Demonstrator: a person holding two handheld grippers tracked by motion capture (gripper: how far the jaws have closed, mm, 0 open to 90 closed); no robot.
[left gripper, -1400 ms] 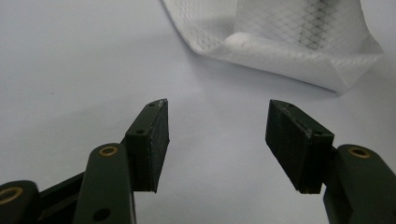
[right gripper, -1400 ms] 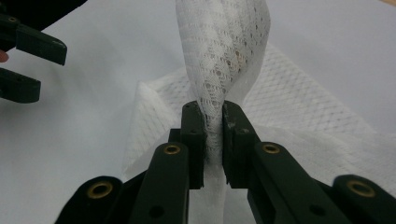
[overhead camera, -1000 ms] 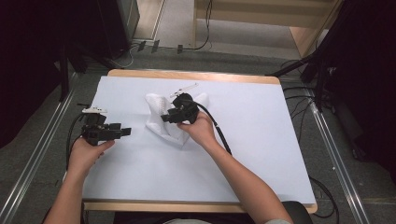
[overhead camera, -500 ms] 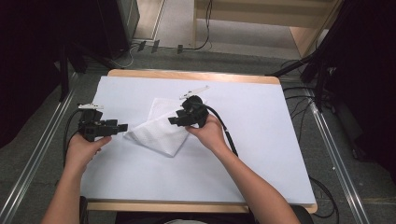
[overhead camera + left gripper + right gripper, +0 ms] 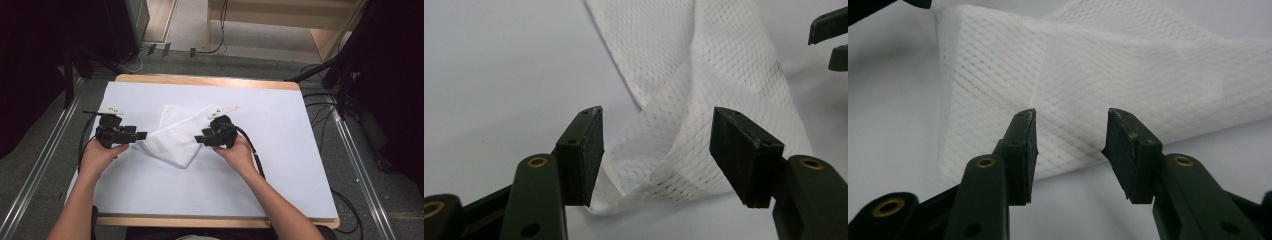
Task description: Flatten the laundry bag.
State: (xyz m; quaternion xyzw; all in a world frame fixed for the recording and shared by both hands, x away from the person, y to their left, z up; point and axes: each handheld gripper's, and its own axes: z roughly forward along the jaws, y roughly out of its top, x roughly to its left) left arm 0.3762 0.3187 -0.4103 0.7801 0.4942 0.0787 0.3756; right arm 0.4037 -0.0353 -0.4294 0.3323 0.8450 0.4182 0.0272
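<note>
A white mesh cloth (image 5: 175,136) lies folded on the white table cover (image 5: 280,165), between my two grippers. My left gripper (image 5: 142,135) points right at the cloth's left corner. In the left gripper view, it (image 5: 656,155) is open, with the raised corner of the cloth (image 5: 704,115) lying between its jaws. My right gripper (image 5: 197,139) points left at the cloth's right edge. In the right gripper view, it (image 5: 1070,150) is open too, its jaws straddling the cloth's (image 5: 1098,80) near edge. Neither pad presses on the fabric.
The other gripper's jaw tips show at the top right (image 5: 830,36) of the left gripper view and at the top left (image 5: 870,9) of the right gripper view. The wooden table edge (image 5: 210,80) runs along the far side. Cables (image 5: 250,145) trail from both grippers.
The cloth was bunched and lifted at the right gripper, then stretched between both grippers; now it lies flat and folded. The right gripper has moved right and nearer the person.
</note>
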